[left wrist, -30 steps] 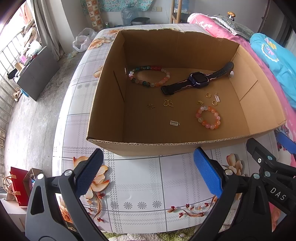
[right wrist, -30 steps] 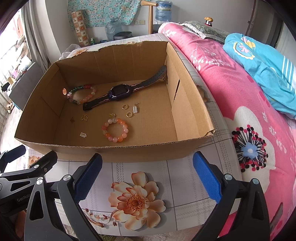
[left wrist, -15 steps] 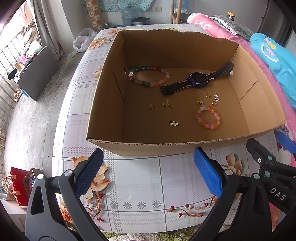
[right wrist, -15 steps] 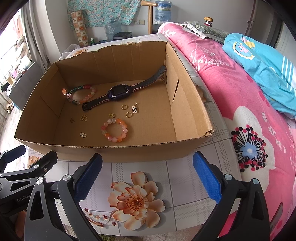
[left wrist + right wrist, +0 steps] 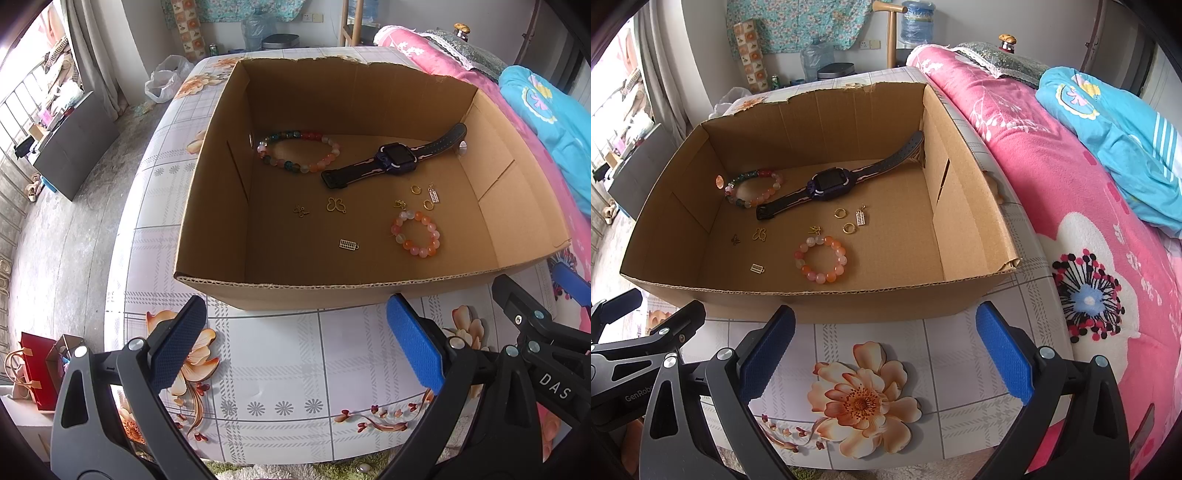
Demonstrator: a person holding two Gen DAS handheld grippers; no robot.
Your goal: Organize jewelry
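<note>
A cardboard box (image 5: 236,184) sits open on the worktop (image 5: 280,369), which is covered in a floral cloth, and all the jewelry lies on the box floor. Toward the back wall is a multicolour bead bracelet (image 5: 297,151), and just beside it a dark watch (image 5: 397,157) stretches diagonally, its far strap end resting against the right wall. Nearer the front lies a pink-orange bracelet (image 5: 820,259), apart from the others. Scattered between them are small gold pieces: two rings (image 5: 840,212), a butterfly charm (image 5: 336,205), a tiny dark charm (image 5: 301,211), and two abacus-shaped charms (image 5: 349,244). Both tools hover over the worktop in front of the box, touching nothing. The left hand-held gripper (image 5: 295,343) has its blue pads (image 5: 413,343) spread wide with nothing between them, and the right hand-held gripper (image 5: 884,349) is likewise spread and empty. A bed with a pink blanket (image 5: 1052,177) runs along the right side of the worktop.
</note>
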